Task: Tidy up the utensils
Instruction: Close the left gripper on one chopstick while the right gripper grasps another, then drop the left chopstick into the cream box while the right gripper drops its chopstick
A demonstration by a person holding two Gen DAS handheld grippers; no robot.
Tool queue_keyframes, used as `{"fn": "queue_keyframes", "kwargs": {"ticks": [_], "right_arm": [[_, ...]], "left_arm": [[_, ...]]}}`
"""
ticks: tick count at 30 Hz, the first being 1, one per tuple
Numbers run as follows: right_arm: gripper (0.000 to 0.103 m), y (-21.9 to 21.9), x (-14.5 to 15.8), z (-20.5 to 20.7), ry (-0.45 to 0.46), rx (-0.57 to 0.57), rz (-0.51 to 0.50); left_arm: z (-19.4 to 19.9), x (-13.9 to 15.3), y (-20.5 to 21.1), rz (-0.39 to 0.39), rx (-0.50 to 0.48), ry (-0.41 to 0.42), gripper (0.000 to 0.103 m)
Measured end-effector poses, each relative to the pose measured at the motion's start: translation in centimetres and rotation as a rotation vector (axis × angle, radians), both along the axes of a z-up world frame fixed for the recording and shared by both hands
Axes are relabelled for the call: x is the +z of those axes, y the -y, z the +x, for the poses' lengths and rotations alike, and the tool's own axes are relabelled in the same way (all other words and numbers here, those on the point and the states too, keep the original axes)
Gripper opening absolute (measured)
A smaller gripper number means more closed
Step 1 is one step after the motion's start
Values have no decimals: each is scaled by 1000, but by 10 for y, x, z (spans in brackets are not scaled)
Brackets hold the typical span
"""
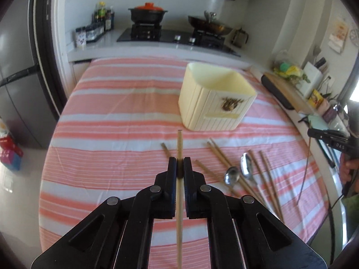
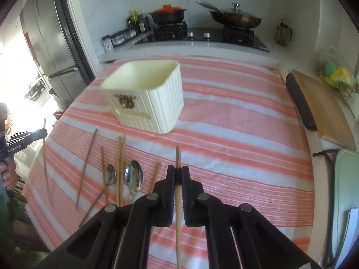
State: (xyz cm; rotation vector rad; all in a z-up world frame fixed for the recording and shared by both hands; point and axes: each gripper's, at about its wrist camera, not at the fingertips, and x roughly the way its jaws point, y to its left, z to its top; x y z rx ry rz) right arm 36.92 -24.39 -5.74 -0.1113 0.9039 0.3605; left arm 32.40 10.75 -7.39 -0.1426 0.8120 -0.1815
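Both grippers pinching 1 chopstick each, lifted.
L gripper (image 1: 179,164) stick (image 1: 179,143) axis points far; bin (image 1: 215,98) far-right. R gripper (image 2: 178,173) stick (image 2: 178,157): bin far-left.

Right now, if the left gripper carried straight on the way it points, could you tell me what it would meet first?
Probably the striped tablecloth just short of the cream utensil holder. The left gripper, its jaws shut on a chopstick, aims slightly left of the holder; depth is unclear, so it may graze the holder's near corner.
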Motion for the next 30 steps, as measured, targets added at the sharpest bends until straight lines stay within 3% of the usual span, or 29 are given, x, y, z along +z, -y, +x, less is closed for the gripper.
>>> {"fn": "queue_keyframes", "kwargs": {"ticks": [8, 14, 25, 30], "right_arm": [[6, 9, 56, -45, 169, 5, 82], [6, -3, 83, -47, 288, 0, 110], [6, -49, 163, 20, 457, 8, 175], [6, -71, 167, 66, 499, 3, 170]], "left_arm": [[-25, 53, 6, -82, -37, 126, 4], [-12, 79, 8, -105, -36, 183, 4], [67, 159, 16, -124, 8, 322, 4], [117, 160, 24, -111, 40, 329, 4]]}}
